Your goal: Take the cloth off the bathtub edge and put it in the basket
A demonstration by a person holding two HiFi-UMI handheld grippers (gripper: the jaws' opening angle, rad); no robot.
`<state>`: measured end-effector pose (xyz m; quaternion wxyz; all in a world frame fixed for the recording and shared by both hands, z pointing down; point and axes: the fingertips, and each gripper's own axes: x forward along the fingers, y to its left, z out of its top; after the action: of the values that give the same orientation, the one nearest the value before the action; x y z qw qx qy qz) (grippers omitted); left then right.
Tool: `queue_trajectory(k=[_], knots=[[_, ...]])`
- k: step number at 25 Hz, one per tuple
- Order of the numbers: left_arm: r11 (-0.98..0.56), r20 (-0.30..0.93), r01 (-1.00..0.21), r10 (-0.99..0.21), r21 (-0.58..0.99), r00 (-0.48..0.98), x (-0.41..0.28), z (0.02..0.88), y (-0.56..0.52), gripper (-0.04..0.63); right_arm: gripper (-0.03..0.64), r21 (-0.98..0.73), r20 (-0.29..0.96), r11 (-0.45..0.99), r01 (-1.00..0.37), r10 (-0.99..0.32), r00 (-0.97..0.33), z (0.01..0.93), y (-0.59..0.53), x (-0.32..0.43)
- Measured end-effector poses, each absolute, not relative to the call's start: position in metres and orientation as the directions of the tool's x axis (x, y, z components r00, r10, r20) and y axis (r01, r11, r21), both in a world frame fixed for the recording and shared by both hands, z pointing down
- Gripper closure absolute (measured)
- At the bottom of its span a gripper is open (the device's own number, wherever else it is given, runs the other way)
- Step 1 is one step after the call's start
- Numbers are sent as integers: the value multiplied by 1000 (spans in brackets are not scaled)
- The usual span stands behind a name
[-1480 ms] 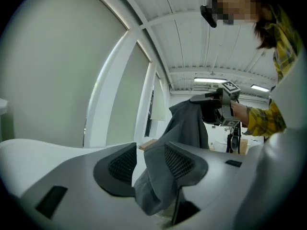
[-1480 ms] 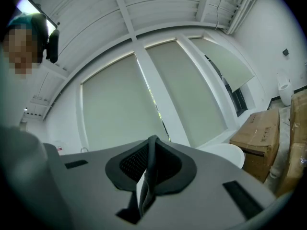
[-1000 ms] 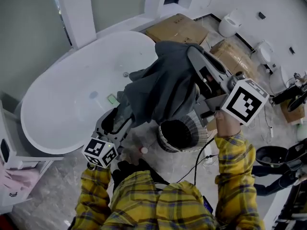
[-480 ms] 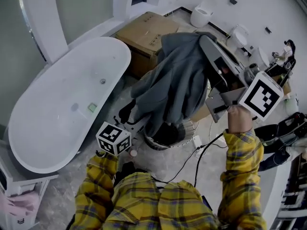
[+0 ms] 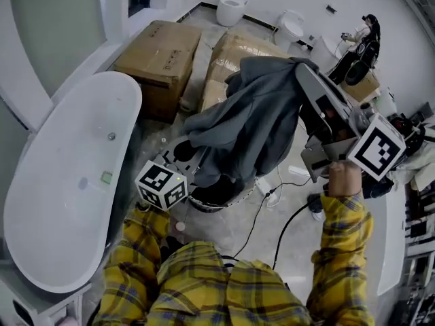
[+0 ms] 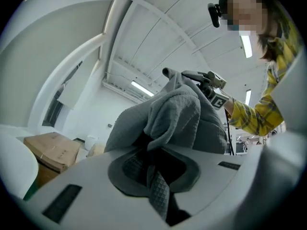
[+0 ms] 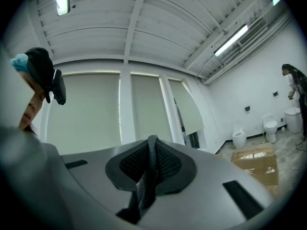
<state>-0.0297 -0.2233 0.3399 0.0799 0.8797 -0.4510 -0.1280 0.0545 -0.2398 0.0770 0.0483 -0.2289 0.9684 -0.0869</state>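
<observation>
Right gripper (image 5: 300, 66) is held high at the right of the head view, and its own view (image 7: 148, 174) shows the jaws pressed together on a thin dark edge of the cloth. Left gripper (image 5: 196, 160) sits lower and nearer the person, with its marker cube beside a yellow plaid sleeve (image 5: 139, 250). In its own view (image 6: 156, 176) the jaws are closing on a bunched fold of the same fabric, which comes up from between the pads. A white bathtub (image 5: 61, 182) fills the left of the head view, well apart from both grippers, with nothing draped on its rim. Two cardboard boxes (image 5: 158, 49) lie on the grey floor beyond it, side by side. The cloth (image 5: 251, 121), grey and heavy, hangs in the air from the right gripper's tip down to the left gripper. In the left gripper view (image 6: 180, 111) it rises as a rounded heap just past the jaws. Directly under the hanging fabric stands the basket (image 5: 207, 206), round with a pale rim, and only its near edge shows below the folds. Whether the lowest fold touches the basket cannot be told. Two white toilets (image 5: 234, 9) stand by the far wall. A black cable (image 5: 289, 226) curls across the floor beside the basket. A small green item (image 5: 107, 177) rests inside the tub.
</observation>
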Motion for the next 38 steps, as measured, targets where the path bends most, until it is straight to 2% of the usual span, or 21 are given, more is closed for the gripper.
queue_trajectory(k=[12,19,27,38], knots=[[-653,-88,-735,-755,185,649,-19,327,-252,568,572,-309,-99,718,-623,-676,-730,110,-265,127],[-674,-86,-713,-735,194,672,-18,316,-257,569,572,-367,-50,618,-695,-759,-649,148,-274,154],[-675,-77,-711,-733,194,675,-9,314,-254,569,572,-418,46,548,-725,-784,-619,207,-290,165],[-602,-14,-763,-787,236,617,-11,355,-274,569,572,-511,148,511,-691,-740,-656,316,-312,156]])
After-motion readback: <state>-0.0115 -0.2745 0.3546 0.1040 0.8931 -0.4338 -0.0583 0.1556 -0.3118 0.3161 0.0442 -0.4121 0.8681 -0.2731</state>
